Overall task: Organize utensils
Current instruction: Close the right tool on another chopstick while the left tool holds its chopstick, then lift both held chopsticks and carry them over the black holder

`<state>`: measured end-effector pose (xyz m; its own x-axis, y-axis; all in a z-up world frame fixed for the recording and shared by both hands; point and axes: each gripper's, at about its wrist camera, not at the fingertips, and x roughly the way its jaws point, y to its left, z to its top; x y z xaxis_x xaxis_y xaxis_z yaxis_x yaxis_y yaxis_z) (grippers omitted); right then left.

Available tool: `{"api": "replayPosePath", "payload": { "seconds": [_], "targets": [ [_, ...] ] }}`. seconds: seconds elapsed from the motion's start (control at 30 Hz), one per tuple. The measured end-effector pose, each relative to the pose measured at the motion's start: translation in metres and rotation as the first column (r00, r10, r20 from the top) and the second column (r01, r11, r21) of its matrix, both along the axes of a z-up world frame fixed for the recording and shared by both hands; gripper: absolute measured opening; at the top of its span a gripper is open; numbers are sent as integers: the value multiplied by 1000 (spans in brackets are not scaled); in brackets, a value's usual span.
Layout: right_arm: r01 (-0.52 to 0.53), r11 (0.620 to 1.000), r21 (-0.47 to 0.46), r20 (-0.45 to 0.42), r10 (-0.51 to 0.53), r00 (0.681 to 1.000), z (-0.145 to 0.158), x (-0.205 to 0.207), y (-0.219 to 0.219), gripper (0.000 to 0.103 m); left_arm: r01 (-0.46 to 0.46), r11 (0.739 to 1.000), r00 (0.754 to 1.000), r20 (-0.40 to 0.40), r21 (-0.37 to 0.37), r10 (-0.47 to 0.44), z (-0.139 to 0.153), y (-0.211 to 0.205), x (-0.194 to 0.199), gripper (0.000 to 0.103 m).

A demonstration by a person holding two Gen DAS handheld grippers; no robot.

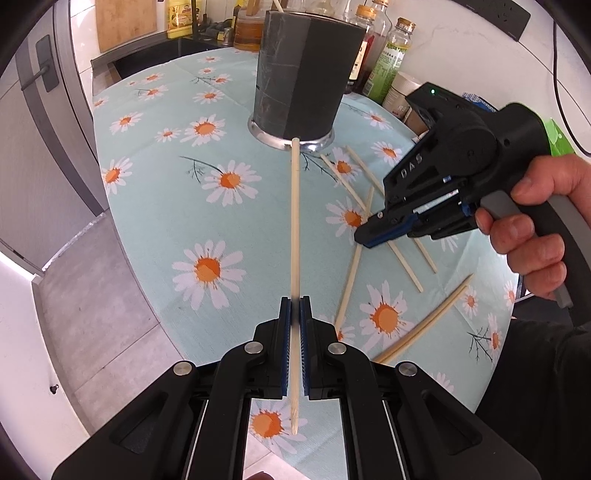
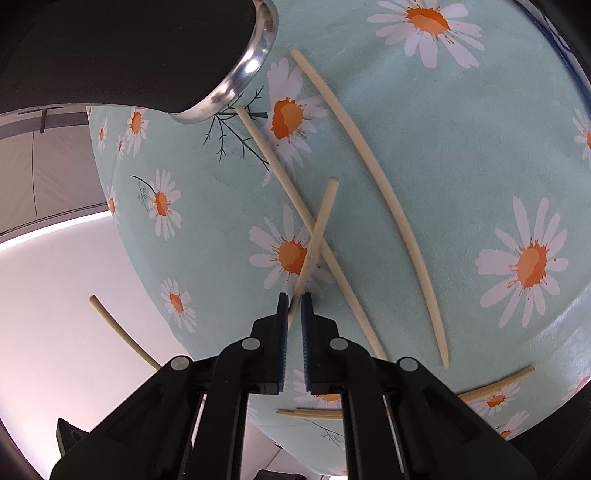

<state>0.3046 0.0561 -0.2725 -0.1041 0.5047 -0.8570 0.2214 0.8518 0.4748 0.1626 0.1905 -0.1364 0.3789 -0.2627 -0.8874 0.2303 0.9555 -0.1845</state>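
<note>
My left gripper [image 1: 295, 306] is shut on a pale wooden chopstick [image 1: 294, 221] that points toward the base of the dark utensil holder [image 1: 303, 74] with a metal foot. My right gripper [image 2: 294, 302], also in the left wrist view [image 1: 364, 236], is shut on another chopstick [image 2: 319, 229] lying crossed over a second one [image 2: 280, 177] on the daisy tablecloth [image 2: 461, 147]. Several more chopsticks [image 1: 424, 317] lie loose on the cloth. The holder's metal rim [image 2: 236, 85] is at the upper left of the right wrist view.
Bottles and jars [image 1: 384, 55] stand behind the holder by the wall. A sink and cutting board [image 1: 125, 22] are at the back left. The table edge drops to a grey floor [image 1: 92, 295] on the left. A long chopstick [image 2: 373, 177] lies right of the crossed pair.
</note>
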Motion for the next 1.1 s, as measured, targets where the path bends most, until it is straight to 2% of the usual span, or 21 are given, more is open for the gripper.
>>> {"api": "replayPosePath", "payload": {
  "seconds": [0.43,0.67,0.77,0.9,1.0,1.1],
  "targets": [
    [5,994,108,5,-5,1000,7,-1,-17,6,-12,999,999,-31,44,13,0,-8,-6,4],
    [12,982,191,10,-14,1000,22,0,-39,6,-15,998,999,-29,58,16,5,-20,2,4],
    [-21,976,215,63,7,998,39,3,-50,6,-29,999,999,-12,40,30,12,-26,7,4],
    [-106,972,208,182,68,981,65,7,-64,6,-59,998,998,20,2,59,26,-34,15,4],
    [-161,965,208,249,107,963,82,14,-73,6,-93,995,994,51,-35,95,36,-42,22,4],
    [-220,954,204,327,145,934,101,20,-83,6,-170,983,980,96,-76,177,48,-45,27,4]
  ]
}}
